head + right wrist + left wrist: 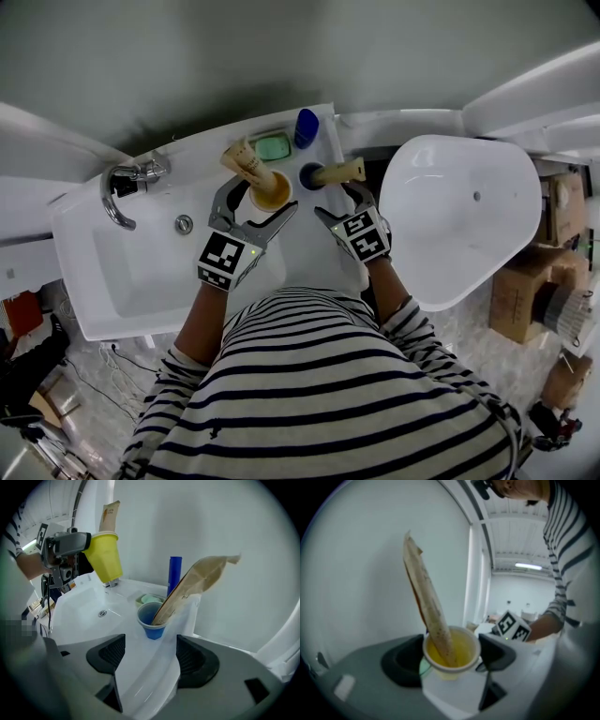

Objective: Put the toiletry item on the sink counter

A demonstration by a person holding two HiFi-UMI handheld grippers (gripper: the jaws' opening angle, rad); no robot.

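The left gripper (pixel 253 208) has its jaws closed against the sides of a yellow cup (pixel 452 657), and a tan, crumpled toiletry tube (pixel 429 606) stands slanted inside it, its crimped end up. Seen from the right gripper view, that cup hangs in the air, slightly tilted, above the white sink (pixel 141 272) and clear of its surface. The right gripper (pixel 149 645) is wide open with nothing between its jaws, and it points at a blue cup (pixel 152 616) standing on the sink counter (pixel 305 251) just ahead. A second tan tube (pixel 194 585) leans out of the blue cup. Behind it stand a blue bottle (pixel 175 576) and a green soap dish (pixel 272 146), with the chrome faucet (pixel 131 178) at the far left
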